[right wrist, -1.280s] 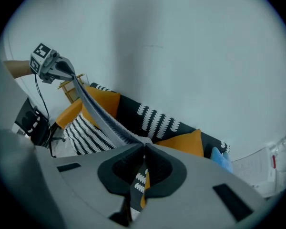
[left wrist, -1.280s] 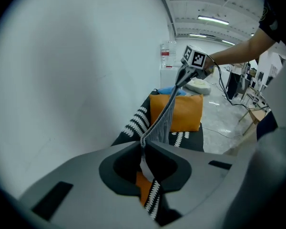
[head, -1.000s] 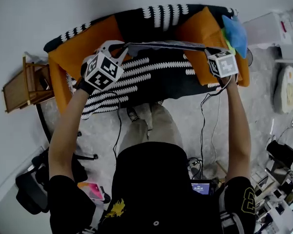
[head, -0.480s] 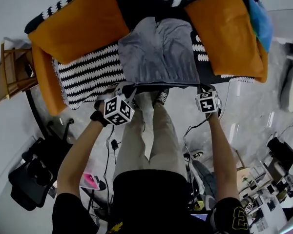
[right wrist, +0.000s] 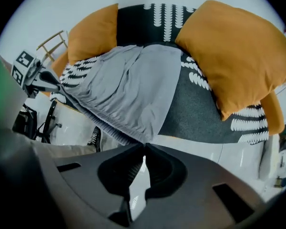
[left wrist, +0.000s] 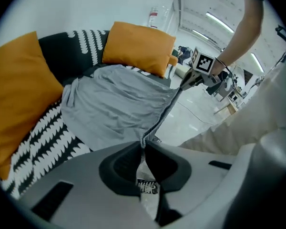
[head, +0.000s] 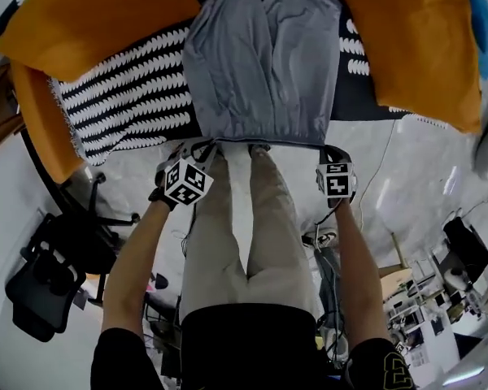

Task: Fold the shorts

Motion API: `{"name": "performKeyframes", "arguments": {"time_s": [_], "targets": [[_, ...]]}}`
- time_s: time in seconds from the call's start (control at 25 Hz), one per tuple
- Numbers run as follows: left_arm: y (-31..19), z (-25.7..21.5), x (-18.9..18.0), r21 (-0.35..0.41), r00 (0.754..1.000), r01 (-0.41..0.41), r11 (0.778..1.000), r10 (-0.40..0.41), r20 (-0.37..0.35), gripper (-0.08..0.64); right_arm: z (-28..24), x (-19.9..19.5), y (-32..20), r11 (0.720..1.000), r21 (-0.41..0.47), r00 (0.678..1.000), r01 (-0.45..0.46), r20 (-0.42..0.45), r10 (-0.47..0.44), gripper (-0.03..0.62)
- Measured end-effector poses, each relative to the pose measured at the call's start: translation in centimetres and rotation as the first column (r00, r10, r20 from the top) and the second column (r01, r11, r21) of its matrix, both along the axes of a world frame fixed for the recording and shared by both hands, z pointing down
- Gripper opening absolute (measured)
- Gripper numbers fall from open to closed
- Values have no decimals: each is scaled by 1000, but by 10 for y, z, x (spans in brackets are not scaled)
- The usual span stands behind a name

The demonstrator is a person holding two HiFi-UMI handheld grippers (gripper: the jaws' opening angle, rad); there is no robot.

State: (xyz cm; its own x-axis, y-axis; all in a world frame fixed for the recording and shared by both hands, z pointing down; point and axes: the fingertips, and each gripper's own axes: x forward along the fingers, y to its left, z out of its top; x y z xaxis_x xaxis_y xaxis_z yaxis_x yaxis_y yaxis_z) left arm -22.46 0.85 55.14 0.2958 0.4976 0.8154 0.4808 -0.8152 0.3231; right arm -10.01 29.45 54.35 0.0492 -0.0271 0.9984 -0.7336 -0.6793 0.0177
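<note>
The grey shorts (head: 260, 63) lie spread flat on the sofa, legs toward the backrest and waistband along the front edge. My left gripper (head: 202, 145) is shut on the waistband's left corner, and my right gripper (head: 330, 149) is shut on its right corner, so the band runs taut between them. In the left gripper view the jaws (left wrist: 144, 142) pinch the gathered waistband of the shorts (left wrist: 117, 104), with the right gripper (left wrist: 199, 75) at the band's far end. In the right gripper view the jaws (right wrist: 144, 146) clamp the corner of the shorts (right wrist: 133, 82), and the left gripper (right wrist: 35, 76) holds the other end.
Orange cushions (head: 89, 15) (head: 407, 39) flank the shorts on a black-and-white striped throw (head: 118, 84). A blue cloth (head: 486, 15) lies at the far right. The person's legs (head: 252, 226) stand against the sofa front. A black office chair (head: 45, 283) and floor cables sit at the left.
Both grippers came down and back toward the person with the shorts. The shorts went from hanging stretched above the sofa to lying flat on it.
</note>
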Motion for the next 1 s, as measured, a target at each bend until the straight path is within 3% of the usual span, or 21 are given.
{"name": "performKeyframes", "arguments": {"time_s": [0.2, 0.24, 0.28, 0.36, 0.48, 0.6, 0.68, 0.8, 0.92, 1.0], "targets": [[25, 46, -37, -56, 992, 81, 995, -75, 104, 68, 44, -15, 21, 999, -18, 999, -27, 23, 27, 50], [31, 52, -43, -74, 985, 105, 992, -94, 145, 183, 52, -18, 27, 999, -30, 998, -38, 57, 40, 150], [35, 55, -48, -94, 975, 137, 986, -118, 188, 265, 56, -26, 34, 998, -37, 992, -60, 108, 64, 318], [39, 44, -52, -144, 949, 229, 963, -187, 255, 278, 50, -43, 43, 993, -35, 972, -113, 201, 118, 399], [38, 0, -28, -249, 917, 375, 893, -316, 245, 285, 20, -39, 42, 994, -26, 973, -104, 205, 107, 392], [30, -50, -2, -316, 897, 441, 840, -402, 182, 285, -25, -17, 18, 999, 14, 990, -52, 135, 50, 352], [23, -77, 14, -349, 877, 480, 805, -453, 162, 285, -60, 9, -9, 999, 54, 997, 5, 78, -9, 327], [26, -91, 43, -393, 821, 565, 725, -543, 177, 284, -95, 80, -53, 982, 104, 987, 160, 0, -161, 322], [36, -69, 74, -380, 755, 650, 658, -617, 223, 276, -97, 179, -111, 916, 137, 924, 377, -115, -364, 276], [46, -51, 91, -356, 678, 730, 583, -684, 271, 276, -92, 237, -170, 827, 198, 850, 526, -160, -502, 238]]}}
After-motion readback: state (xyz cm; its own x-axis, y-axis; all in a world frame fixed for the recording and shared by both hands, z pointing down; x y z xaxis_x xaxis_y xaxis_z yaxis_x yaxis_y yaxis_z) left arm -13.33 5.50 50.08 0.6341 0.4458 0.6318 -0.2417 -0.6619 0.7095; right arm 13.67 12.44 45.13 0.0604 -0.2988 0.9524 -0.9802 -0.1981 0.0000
